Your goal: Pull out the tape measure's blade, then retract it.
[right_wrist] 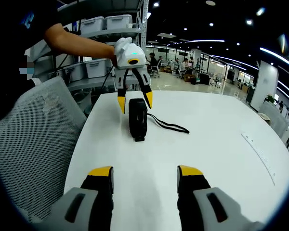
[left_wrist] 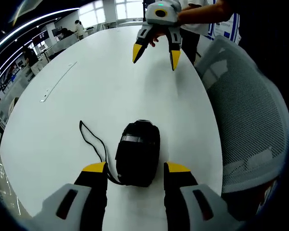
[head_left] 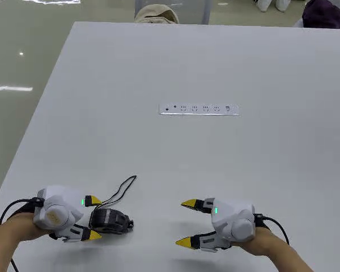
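A black tape measure (head_left: 109,220) with a thin black wrist strap (head_left: 119,188) lies on the white table (head_left: 187,73) near its front edge. My left gripper (head_left: 94,217) is open, and its yellow-tipped fingers (left_wrist: 95,168) stand on either side of the tape measure (left_wrist: 137,152) without closing on it. In the right gripper view the tape measure (right_wrist: 137,118) sits between those fingers, its strap (right_wrist: 169,126) trailing to the right. My right gripper (head_left: 186,222) is open and holds nothing, a hand's width to the right of the tape measure, pointing at it.
A white power strip (head_left: 198,109) lies flat in the middle of the table. A grey mesh chair (left_wrist: 245,120) stands at the table's near edge. Shelves with white bins (right_wrist: 94,26) rise behind the person.
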A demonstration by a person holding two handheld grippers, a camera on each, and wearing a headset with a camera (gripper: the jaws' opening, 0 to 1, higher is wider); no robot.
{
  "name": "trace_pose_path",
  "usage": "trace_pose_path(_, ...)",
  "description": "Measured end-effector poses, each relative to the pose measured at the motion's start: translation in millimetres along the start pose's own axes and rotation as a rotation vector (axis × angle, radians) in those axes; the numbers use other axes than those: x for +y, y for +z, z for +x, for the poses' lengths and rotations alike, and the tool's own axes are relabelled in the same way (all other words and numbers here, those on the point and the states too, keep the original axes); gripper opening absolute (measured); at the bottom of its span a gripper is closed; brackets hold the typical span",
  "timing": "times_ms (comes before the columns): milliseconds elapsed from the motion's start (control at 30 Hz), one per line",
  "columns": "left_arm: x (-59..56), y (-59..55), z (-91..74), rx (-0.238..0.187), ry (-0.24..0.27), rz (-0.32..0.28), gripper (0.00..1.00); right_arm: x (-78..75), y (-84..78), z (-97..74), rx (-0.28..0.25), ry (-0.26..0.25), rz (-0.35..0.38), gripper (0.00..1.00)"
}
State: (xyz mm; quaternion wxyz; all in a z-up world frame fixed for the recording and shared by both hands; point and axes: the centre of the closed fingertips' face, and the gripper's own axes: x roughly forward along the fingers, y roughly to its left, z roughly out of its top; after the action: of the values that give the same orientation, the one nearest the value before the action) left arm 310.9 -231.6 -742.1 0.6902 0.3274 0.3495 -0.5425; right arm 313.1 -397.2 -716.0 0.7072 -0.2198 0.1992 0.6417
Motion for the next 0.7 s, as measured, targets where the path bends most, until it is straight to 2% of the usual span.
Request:
trace_pose_path(400,-3.3,-6.5,9.0,0.035,-0.044,0.042,0.36,6.6,1.2,32.4,0.025,0.055,-0.047,0.51)
trace_pose_path(700,-2.2,-5.6,14.2,0.041,-0.063,0.057,0.32,7.0,3.8,51.9,0.033,0.093,-0.057,0.48)
